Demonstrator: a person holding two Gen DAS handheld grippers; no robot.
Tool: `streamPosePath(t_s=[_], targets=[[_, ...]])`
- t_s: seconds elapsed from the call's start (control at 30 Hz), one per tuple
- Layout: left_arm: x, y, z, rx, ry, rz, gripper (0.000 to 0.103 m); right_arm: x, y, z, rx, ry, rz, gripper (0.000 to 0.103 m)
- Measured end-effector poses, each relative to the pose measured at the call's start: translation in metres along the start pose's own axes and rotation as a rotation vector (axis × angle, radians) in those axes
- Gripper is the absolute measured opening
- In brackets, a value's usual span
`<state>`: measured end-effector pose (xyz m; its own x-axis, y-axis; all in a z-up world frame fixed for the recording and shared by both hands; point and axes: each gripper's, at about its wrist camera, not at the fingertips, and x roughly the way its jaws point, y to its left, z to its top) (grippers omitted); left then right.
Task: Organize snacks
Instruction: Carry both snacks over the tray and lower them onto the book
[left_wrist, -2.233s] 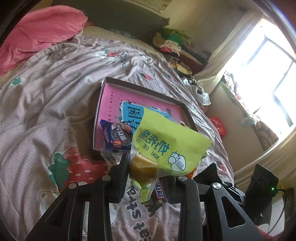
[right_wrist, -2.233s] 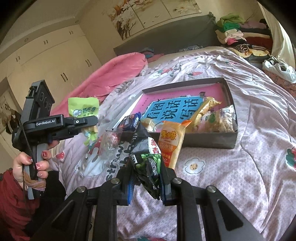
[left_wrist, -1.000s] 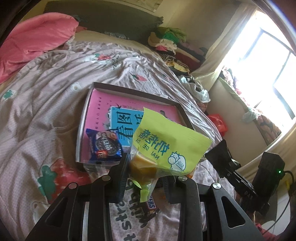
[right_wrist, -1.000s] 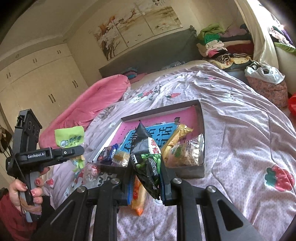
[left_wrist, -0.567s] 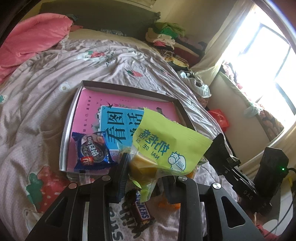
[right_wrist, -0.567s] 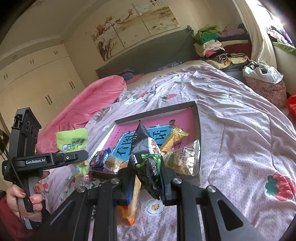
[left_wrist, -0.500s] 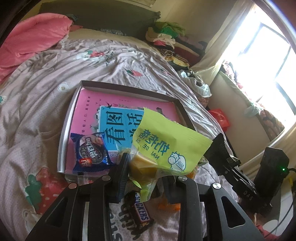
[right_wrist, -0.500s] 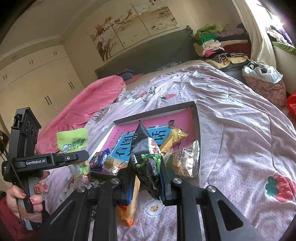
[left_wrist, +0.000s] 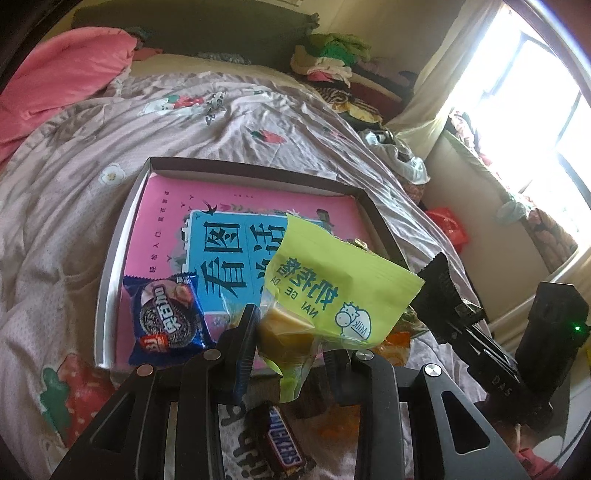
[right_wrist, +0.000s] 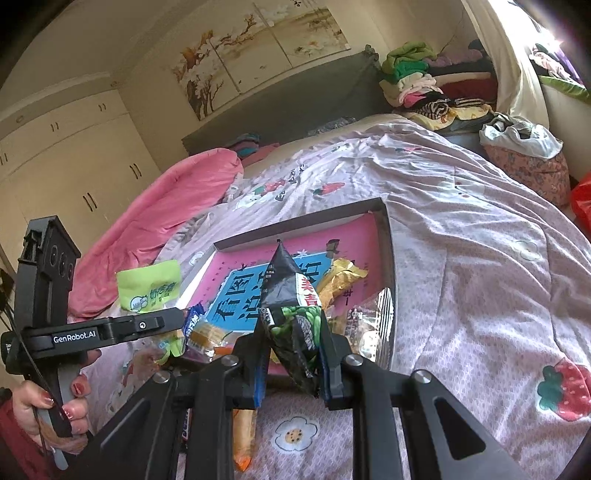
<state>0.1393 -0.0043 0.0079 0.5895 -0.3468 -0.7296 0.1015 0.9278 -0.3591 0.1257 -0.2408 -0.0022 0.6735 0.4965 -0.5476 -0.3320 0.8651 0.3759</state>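
My left gripper (left_wrist: 291, 339) is shut on a lime-green milk candy packet (left_wrist: 332, 288), held above the near edge of a shallow grey box (left_wrist: 118, 236) lined with a pink and blue book. A blue Oreo pack (left_wrist: 166, 321) lies in the box's near left corner. My right gripper (right_wrist: 293, 354) is shut on a black and green snack bag (right_wrist: 295, 314), just in front of the same box (right_wrist: 388, 258). Gold and clear-wrapped snacks (right_wrist: 369, 317) lie in its right end. The left gripper (right_wrist: 173, 325) with its green packet (right_wrist: 149, 286) shows at the left of the right wrist view.
A Snickers bar (left_wrist: 280, 446) and an orange packet (right_wrist: 243, 432) lie on the strawberry-print bedspread (right_wrist: 480, 258) in front of the box. A pink quilt (right_wrist: 166, 206) lies at the head of the bed. Folded clothes (right_wrist: 424, 81) are stacked near the window.
Both grippers have moved closer to the box with their packets still held. In the left wrist view the box and Oreo pack have slid rightward and grown larger.
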Motion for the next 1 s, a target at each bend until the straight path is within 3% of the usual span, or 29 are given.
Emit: streamPosePath(t_s=[1.0], targets=[[0.054, -0.024, 0.009, 0.054, 0.080, 0.033, 0.033, 0.040, 0.003, 0.003, -0.049, 0.064, 0.043, 0.023]])
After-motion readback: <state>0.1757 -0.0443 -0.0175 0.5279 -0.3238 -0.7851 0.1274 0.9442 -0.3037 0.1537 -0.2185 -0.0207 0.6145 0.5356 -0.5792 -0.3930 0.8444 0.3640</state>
